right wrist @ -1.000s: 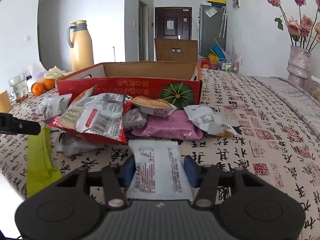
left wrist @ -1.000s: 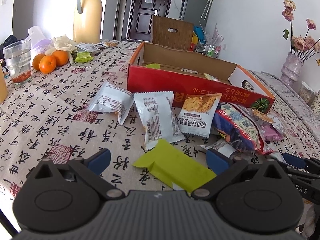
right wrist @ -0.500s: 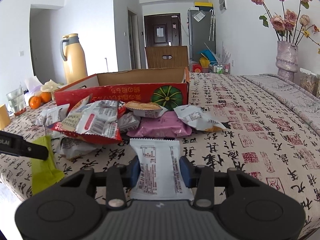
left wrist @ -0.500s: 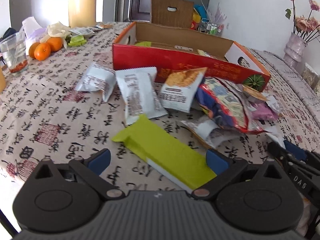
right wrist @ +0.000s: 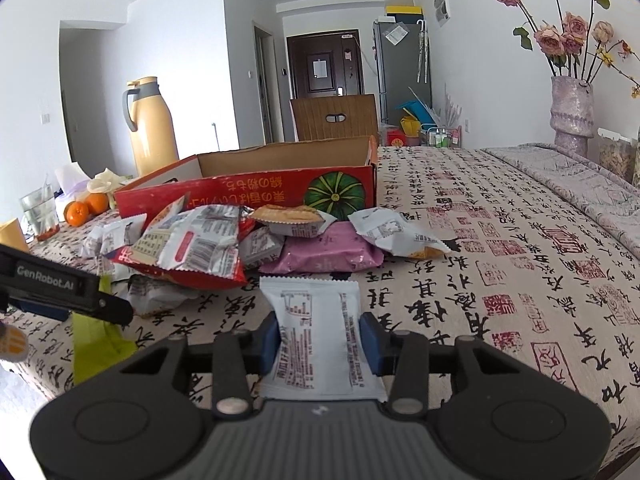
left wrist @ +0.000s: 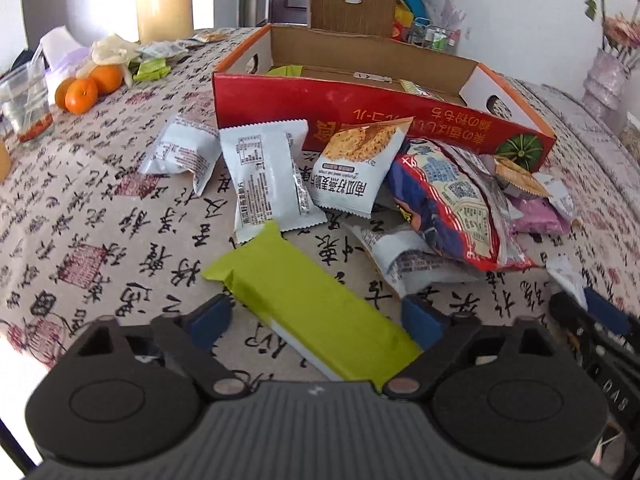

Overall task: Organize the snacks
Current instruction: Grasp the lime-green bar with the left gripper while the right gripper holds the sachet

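A desk under a beige cloth printed with black calligraphy (left wrist: 120,216) carries a red cardboard tray box (left wrist: 360,120), scattered snack packets, a lime-green wrapped bar (left wrist: 312,308) and two oranges (left wrist: 90,86).

The green snack bar (left wrist: 316,312) between the left hand-held gripper (left wrist: 316,320) pads has a matt, smooth wrapper. The white packet (right wrist: 320,344) in the right hand-held gripper (right wrist: 320,340) is glossy plastic film, slightly crinkled. Beyond them, the red box (left wrist: 360,120) is printed cardboard with raw brown inside. The desk (right wrist: 500,280) wears a woven, matt cloth.
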Motion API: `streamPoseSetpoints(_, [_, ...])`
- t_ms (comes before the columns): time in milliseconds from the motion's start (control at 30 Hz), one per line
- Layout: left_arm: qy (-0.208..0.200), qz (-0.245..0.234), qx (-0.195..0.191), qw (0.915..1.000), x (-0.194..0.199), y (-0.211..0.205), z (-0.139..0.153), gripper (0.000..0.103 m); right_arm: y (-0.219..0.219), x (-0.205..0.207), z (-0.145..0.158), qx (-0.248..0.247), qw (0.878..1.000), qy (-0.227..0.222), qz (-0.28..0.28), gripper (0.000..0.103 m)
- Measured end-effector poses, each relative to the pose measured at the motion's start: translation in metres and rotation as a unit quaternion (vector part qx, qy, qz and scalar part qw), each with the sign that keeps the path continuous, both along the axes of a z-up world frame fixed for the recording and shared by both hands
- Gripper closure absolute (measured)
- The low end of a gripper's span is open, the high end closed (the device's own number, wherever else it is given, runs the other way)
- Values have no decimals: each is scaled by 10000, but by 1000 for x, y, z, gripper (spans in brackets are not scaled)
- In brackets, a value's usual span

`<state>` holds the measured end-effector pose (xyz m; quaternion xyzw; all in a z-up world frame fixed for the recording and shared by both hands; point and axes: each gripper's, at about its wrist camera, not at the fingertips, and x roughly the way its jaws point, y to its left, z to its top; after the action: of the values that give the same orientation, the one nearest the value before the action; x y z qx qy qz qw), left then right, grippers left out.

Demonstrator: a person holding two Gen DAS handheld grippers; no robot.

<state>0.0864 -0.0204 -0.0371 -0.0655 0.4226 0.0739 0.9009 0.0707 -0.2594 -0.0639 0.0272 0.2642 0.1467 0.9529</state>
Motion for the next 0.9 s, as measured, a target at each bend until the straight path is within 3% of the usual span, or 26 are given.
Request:
streamPoseSetpoints(267, [-23,-486,388,9981,-12,12,3,57,2,0,0,-33,10000,4,-8,61])
streamPoseSetpoints(333, [-33,-579,428,9974,-14,17,4,62,3,0,0,-49,10000,5,-15,61])
streamPoseSetpoints(633, [-180,-633,449,9968,-17,32,2,62,4,-1,0,-110,9999,7,-56,61])
streamPoseSetpoints(700, [-195,-580,539,9967,-19,30,1,52,4,0,0,-120,9999,10,-71,61])
streamPoseSetpoints(733, [-203,-524,623,9965,-20,29,0,39,5,-1,0,-126,9999,10,-76,61])
streamPoseSetpoints(767, [-245,-504,700,9960,-21,27,-1,37,5,0,0,-133,9999,11,-82,61])
streamPoseSetpoints(833, [-351,-555,756,9950,-25,25,-2,44,6,-1,0,-146,9999,12,-85,61])
streamPoseSetpoints(900, [-406,-661,662,9948,-28,23,-2,61,6,0,0,-150,9998,16,-92,61])
